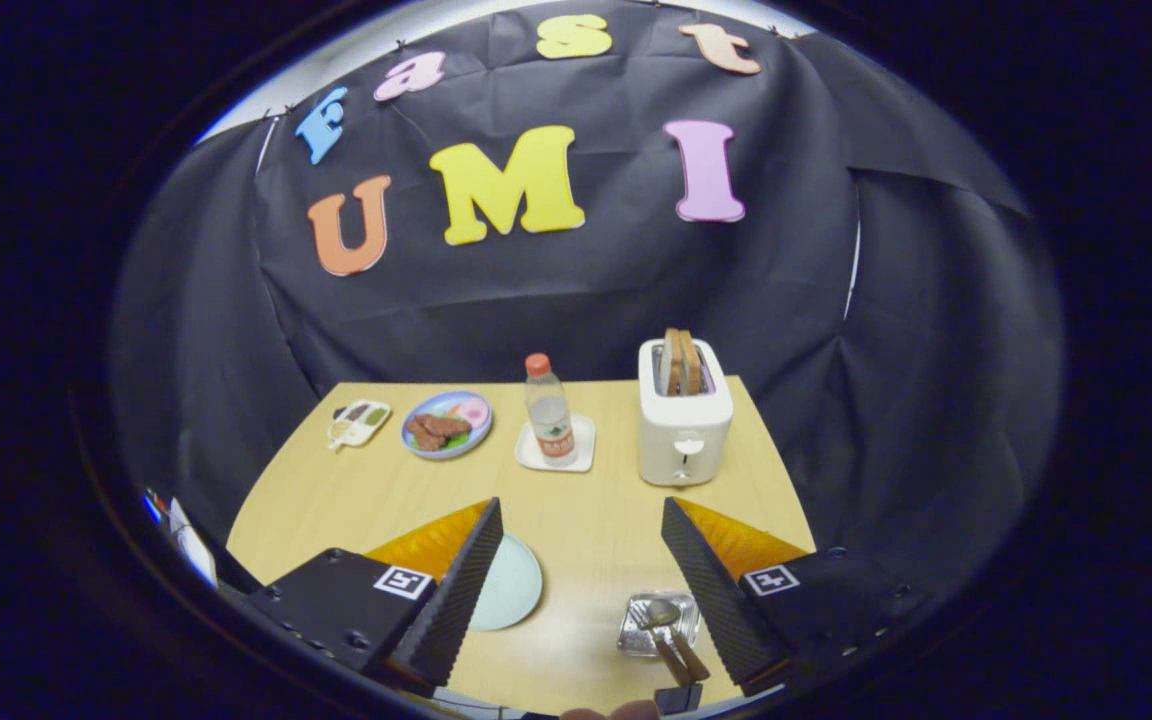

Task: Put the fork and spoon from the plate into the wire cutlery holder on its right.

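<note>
Fork and spoon [669,640] were seen standing in the wire cutlery holder [638,632], just inside the right finger; pale plate [514,585] lay bare; gripper [582,585] was held wide apart, empty; task judged essentially done.

Pale green plate [516,590]; white toaster [684,425]; light wood table [596,520].

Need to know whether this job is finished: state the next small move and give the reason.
Probably just back the open gripper away. The spoon and fork already seem to lie in the wire cutlery holder beside the right finger, and the plate's visible part looks bare.
</note>
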### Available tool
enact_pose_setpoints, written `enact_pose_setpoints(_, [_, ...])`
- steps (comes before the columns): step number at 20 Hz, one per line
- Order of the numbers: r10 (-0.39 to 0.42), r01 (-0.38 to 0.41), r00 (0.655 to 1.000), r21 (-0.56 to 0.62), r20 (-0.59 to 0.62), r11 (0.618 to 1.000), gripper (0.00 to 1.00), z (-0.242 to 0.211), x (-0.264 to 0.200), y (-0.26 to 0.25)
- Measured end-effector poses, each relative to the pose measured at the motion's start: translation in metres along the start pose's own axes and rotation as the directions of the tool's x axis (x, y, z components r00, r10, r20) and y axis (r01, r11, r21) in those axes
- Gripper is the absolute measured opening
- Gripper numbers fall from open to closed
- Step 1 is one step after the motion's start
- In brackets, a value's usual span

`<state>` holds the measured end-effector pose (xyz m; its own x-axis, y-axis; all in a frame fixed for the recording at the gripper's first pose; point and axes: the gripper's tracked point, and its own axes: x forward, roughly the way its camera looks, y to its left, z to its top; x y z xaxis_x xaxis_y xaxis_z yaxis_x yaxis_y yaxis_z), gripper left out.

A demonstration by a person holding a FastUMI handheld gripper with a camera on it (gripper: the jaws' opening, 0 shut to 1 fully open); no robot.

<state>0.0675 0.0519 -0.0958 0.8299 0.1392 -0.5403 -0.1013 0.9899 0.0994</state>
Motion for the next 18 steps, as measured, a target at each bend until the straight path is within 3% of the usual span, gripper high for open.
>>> enact_pose_setpoints(3, [0.019,-0.013,0.988,-0.038,0.156,0.999,0.97,0.051,-0.031,0.013])
enact_pose_setpoints(8, [0.016,-0.001,0.922,-0.040,0.387,0.999,0.96,0.106,-0.096,0.026])
enact_pose_setpoints(13, [-0.014,0.026,0.877,-0.018,0.480,1.000,0.96,0.100,-0.139,0.028])
enact_pose_setpoints(18, [-0.035,0.038,0.874,0.002,0.484,0.999,0.96,0.081,-0.157,0.022])
